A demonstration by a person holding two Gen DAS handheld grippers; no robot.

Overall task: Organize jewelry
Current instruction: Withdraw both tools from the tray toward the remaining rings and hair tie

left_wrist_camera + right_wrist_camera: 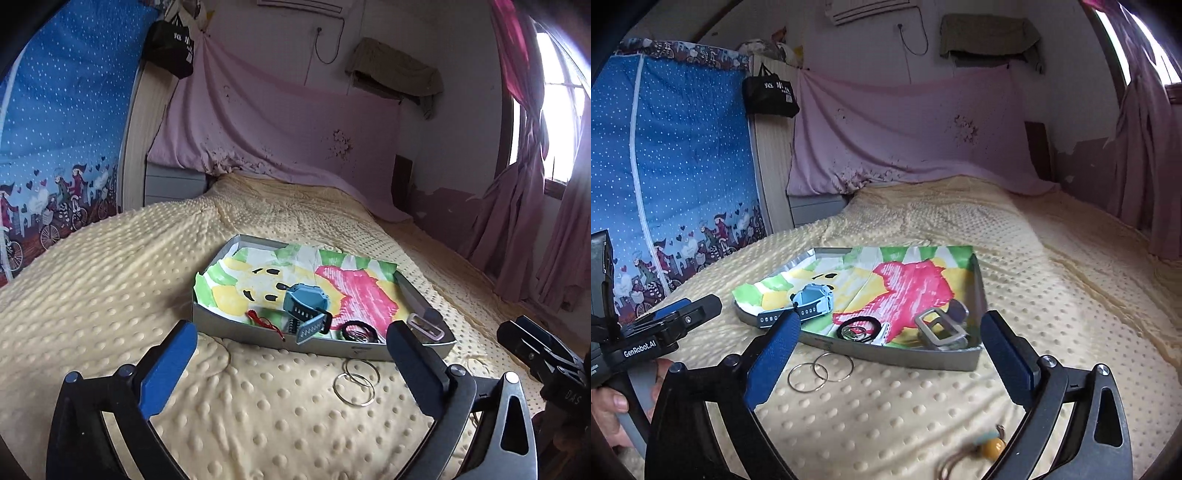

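Observation:
A grey tray [258, 334] [897, 356] lined with a colourful drawing lies on the bed. It holds a blue watch [304, 304] [812, 299], a red cord [264, 321], black hair ties [356, 330] [857, 328] and a silver buckle [424, 326] [940, 328]. Two silver rings [356, 380] [820, 371] lie on the blanket in front of the tray. A beaded bracelet [979, 452] lies near my right gripper. My left gripper [291, 354] is open and empty, short of the tray. My right gripper [890, 350] is open and empty, short of the tray.
A yellow dotted blanket [110, 277] [1052, 266] covers the bed. A pink sheet [277, 122] hangs behind it, a blue wardrobe [672, 166] stands at left, and pink curtains [535, 221] hang at right. The other gripper shows at each view's edge [543, 354] [646, 332].

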